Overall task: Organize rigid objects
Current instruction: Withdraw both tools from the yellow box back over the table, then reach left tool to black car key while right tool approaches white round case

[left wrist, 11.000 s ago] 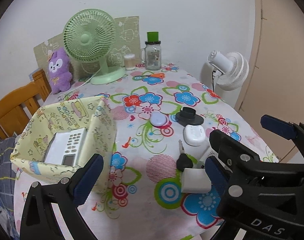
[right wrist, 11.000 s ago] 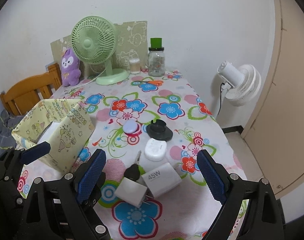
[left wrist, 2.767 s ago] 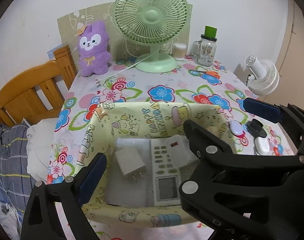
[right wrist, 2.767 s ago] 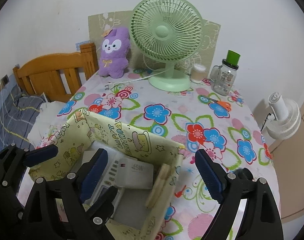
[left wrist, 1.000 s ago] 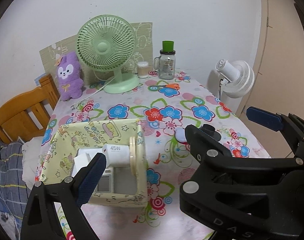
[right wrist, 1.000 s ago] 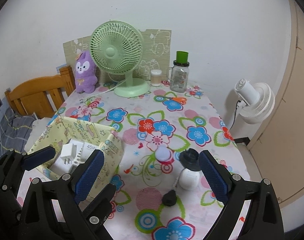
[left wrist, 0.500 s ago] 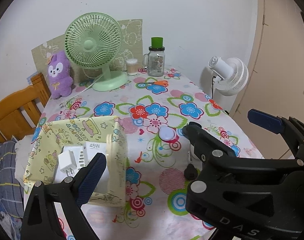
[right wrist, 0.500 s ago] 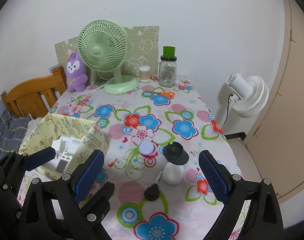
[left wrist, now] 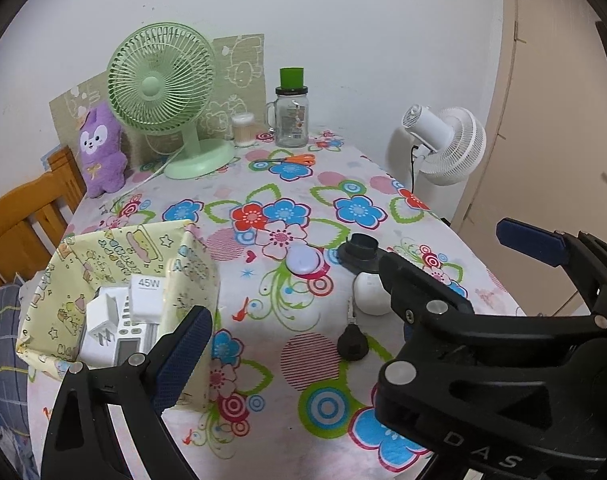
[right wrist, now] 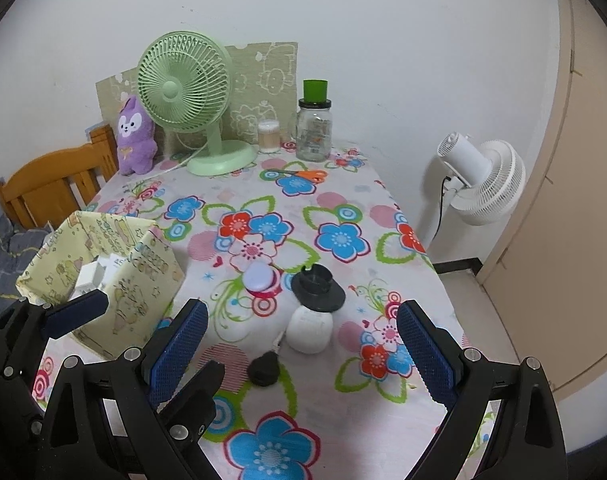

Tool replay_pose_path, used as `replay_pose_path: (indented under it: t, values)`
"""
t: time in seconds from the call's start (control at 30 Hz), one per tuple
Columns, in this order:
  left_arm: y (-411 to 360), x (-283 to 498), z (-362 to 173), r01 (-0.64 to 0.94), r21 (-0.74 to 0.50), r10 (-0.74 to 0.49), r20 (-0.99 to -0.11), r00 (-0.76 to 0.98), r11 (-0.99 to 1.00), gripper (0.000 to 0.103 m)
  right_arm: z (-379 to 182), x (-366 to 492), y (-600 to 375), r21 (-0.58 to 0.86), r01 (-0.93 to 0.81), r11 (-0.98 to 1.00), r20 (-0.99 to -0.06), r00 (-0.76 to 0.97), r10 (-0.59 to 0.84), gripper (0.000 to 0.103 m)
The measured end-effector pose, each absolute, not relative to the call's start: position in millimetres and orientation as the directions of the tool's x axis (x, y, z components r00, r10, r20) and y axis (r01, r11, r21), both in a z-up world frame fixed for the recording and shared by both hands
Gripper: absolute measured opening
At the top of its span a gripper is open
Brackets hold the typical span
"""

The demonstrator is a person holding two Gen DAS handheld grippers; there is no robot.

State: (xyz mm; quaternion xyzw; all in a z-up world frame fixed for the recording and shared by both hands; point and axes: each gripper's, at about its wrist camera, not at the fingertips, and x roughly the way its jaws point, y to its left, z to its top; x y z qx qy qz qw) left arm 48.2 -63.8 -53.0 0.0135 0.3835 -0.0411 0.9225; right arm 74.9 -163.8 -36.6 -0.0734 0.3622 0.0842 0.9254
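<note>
The left wrist view is looking into the yellow box (left wrist: 115, 280) at the desk's (left wrist: 343, 184) left edge, showing a charger (left wrist: 145, 294) reading "45W"; the right view is barely showing it. Both tools, left tool (left wrist: 355, 292) and right tool (right wrist: 303, 344), are gaping wide, empty, above the black key (right wrist: 264, 368).

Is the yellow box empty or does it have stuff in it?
Not empty. The yellow box holds a white 45W charger, another white plug and a remote-like device.

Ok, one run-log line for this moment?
left tool: open, empty | right tool: open, above black key | yellow patterned box: holds white chargers
</note>
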Motion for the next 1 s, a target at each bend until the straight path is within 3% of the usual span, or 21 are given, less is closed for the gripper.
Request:
replay_pose_path:
  t: [1.0]
  values:
    - [-78.9,48.3,-127.9,0.078,-0.047,-0.087,-0.742,0.665,0.996,0.095,-111.2,75.7,-198.6,-0.053,-0.181,0.982,-0.717,0.692,0.088,0.097]
